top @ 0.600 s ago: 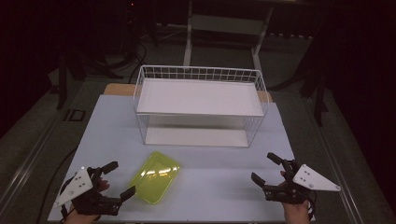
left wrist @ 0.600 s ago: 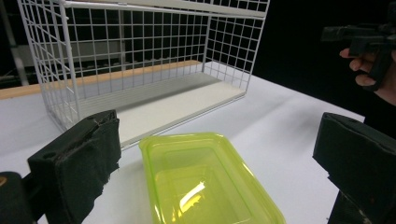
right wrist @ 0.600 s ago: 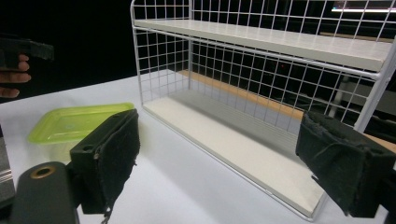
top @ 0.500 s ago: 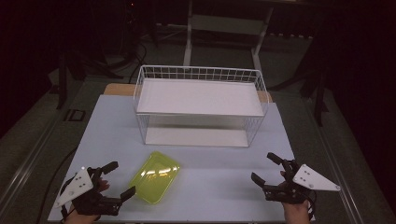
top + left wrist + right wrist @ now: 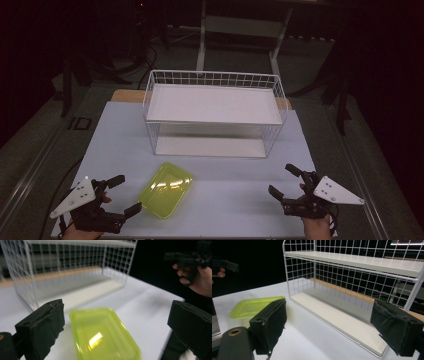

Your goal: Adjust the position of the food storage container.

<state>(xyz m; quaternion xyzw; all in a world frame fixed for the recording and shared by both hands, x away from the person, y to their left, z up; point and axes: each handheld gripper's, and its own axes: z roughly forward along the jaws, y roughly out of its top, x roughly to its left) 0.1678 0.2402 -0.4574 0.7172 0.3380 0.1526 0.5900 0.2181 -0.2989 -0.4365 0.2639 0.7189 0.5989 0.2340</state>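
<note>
A shallow yellow-green plastic tray [image 5: 165,189] lies on the white table [image 5: 225,175], left of centre near the front edge. My left gripper [image 5: 125,196] rests at the front left, just beside the tray's left side, jaws wide open and empty. In the left gripper view the tray [image 5: 103,336] lies ahead between the two black pads [image 5: 41,327]. My right gripper [image 5: 286,180] sits at the front right, open and empty. In the right gripper view the tray [image 5: 253,306] lies to the left and the wire rack [image 5: 362,277] stands ahead.
A white wire rack [image 5: 215,112] with an upper shelf and a bottom board stands at the back middle of the table. A wooden strip shows behind it. Dark floor and stand legs surround the table.
</note>
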